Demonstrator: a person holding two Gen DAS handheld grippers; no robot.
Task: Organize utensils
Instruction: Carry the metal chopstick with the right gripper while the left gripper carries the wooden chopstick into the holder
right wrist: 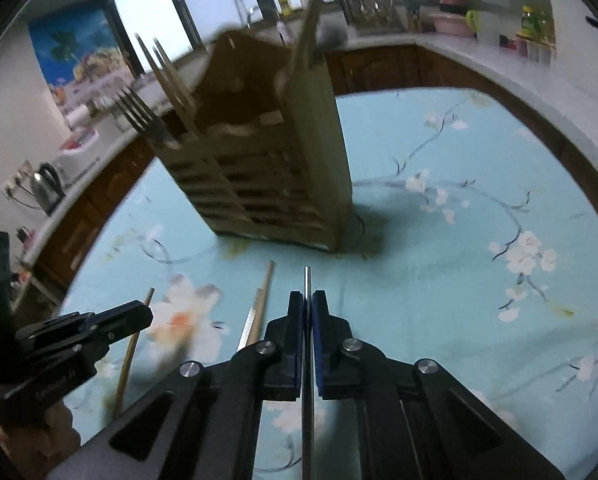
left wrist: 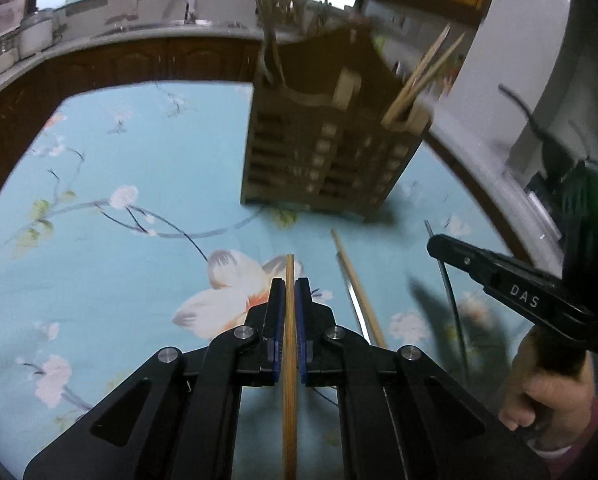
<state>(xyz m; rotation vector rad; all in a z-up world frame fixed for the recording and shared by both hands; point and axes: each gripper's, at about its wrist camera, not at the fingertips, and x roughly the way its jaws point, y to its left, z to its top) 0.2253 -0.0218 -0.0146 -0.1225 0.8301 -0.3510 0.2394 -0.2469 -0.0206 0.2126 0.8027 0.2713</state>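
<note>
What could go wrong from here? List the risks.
1. The left claw pinches a wooden chopstick by a narrow grip; it could swivel or slip on the way to the holder.
2. The right claw clamps a thin metal utensil edge-on, which may twist.
3. Both claws are close together; they might collide, or knock the loose chopstick.

The table (left wrist: 139, 184) wears a pale turquoise cloth printed with white and peach blossoms on thin grey-blue branches with light green leaves. The utensil holder (left wrist: 319, 152) is mid-brown wood with slatted sides and paler square ends. Both claws are black with blue pads: left claw (left wrist: 290, 312), right claw (right wrist: 307, 320). The held chopstick (left wrist: 289, 360) is tan bamboo; the metal utensil (right wrist: 307, 360) is silver-grey.
</note>
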